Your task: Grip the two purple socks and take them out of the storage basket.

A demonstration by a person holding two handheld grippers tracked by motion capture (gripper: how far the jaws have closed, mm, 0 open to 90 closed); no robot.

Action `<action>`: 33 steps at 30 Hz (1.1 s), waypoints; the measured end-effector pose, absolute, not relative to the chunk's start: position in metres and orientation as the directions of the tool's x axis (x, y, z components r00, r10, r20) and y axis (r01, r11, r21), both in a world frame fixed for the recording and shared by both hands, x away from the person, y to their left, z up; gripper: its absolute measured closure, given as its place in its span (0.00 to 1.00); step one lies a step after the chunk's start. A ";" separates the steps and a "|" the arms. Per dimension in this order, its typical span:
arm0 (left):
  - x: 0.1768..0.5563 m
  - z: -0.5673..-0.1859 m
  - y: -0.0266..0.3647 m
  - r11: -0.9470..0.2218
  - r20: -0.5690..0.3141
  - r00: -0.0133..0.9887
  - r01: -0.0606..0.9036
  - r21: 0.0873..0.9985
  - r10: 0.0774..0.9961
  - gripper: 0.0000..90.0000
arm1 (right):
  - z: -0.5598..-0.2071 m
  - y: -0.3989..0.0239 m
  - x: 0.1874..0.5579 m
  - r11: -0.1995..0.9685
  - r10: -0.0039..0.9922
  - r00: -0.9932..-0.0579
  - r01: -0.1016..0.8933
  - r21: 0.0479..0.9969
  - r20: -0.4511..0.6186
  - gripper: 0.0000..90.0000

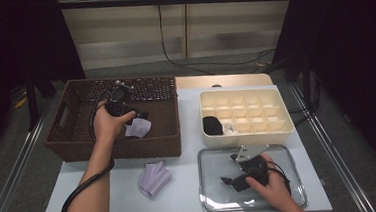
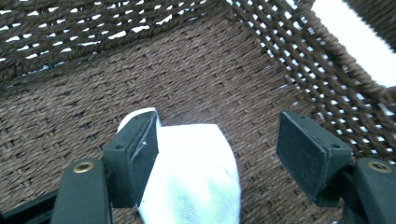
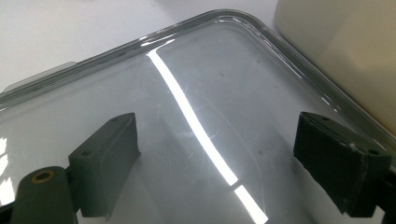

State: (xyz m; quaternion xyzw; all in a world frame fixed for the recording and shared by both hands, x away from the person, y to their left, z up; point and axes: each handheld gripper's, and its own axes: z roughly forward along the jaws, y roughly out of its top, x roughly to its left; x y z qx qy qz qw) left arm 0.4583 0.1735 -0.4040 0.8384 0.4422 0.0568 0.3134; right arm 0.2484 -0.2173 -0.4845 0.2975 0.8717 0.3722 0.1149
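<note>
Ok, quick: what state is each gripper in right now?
Left gripper: open, jaws astride the white folded cloth in the brown wicker basket, not clamped.
Right gripper: open, empty, over the clear plastic tray.

The high view is dim and a little soft: the bench (image 1: 182,196) is evenly lit from above, while the left and right sides of the scene fall into near-black. In the right gripper view a hard white streak of glare (image 3: 196,121) runs across the clear tray (image 3: 140,44), whose far rim also gleams. In the left gripper view the white cloth (image 2: 196,177) is overexposed and blurred, and daylight-bright gaps show through the basket weave (image 2: 299,51).
</note>
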 end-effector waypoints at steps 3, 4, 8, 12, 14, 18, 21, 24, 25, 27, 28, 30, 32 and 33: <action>0.460 -0.407 0.174 -0.421 -0.175 0.604 0.707 0.568 0.778 0.32 | -0.485 -0.217 0.248 0.546 0.604 -0.797 0.433 0.717 0.020 0.15; 0.461 -0.409 0.175 -0.430 -0.174 0.605 0.712 0.555 0.777 0.32 | -0.485 -0.217 0.248 0.546 0.604 -0.796 0.433 0.717 0.021 0.15; 0.464 -0.416 0.177 -0.422 -0.169 0.582 0.732 0.535 0.795 0.32 | -0.485 -0.217 0.248 0.546 0.604 -0.796 0.433 0.717 0.021 0.15; 0.466 -0.422 0.179 -0.430 -0.167 0.575 0.746 0.508 0.801 0.32 | -0.485 -0.217 0.248 0.546 0.604 -0.796 0.433 0.717 0.021 0.15; 0.466 -0.425 0.179 -0.421 -0.156 0.560 0.752 0.507 0.813 0.33 | -0.485 -0.217 0.248 0.546 0.604 -0.796 0.433 0.717 0.021 0.15; 0.468 -0.430 0.181 -0.411 -0.154 0.546 0.761 0.502 0.824 0.33 | -0.485 -0.217 0.248 0.546 0.604 -0.796 0.433 0.717 0.021 0.15; 0.469 -0.434 0.182 -0.410 -0.155 0.541 0.768 0.493 0.827 0.32 | -0.485 -0.217 0.248 0.546 0.604 -0.796 0.433 0.717 0.021 0.15; 0.468 -0.438 0.181 -0.405 -0.166 0.533 0.779 0.479 0.830 0.34 | -0.485 -0.217 0.248 0.546 0.604 -0.796 0.433 0.717 0.021 0.15; 0.468 -0.439 0.180 -0.403 -0.168 0.530 0.781 0.477 0.831 0.35 | -0.485 -0.217 0.248 0.546 0.604 -0.796 0.433 0.717 0.021 0.15; 0.468 -0.442 0.179 -0.415 -0.157 0.533 0.784 0.462 0.831 0.35 | -0.485 -0.217 0.248 0.546 0.604 -0.797 0.433 0.717 0.021 0.15; 0.468 -0.443 0.178 -0.413 -0.158 0.527 0.790 0.453 0.835 0.35 | -0.485 -0.217 0.248 0.546 0.604 -0.797 0.433 0.717 0.021 0.15; 0.469 -0.446 0.178 -0.416 -0.153 0.529 0.789 0.452 0.835 0.36 | -0.485 -0.217 0.248 0.546 0.604 -0.796 0.433 0.717 0.021 0.15; 0.469 -0.448 0.178 -0.413 -0.154 0.524 0.792 0.451 0.838 0.36 | -0.485 -0.217 0.248 0.546 0.604 -0.796 0.433 0.717 0.021 0.15; 0.469 -0.448 0.178 -0.418 -0.153 0.528 0.791 0.447 0.835 0.36 | -0.485 -0.217 0.248 0.546 0.604 -0.796 0.433 0.717 0.021 0.15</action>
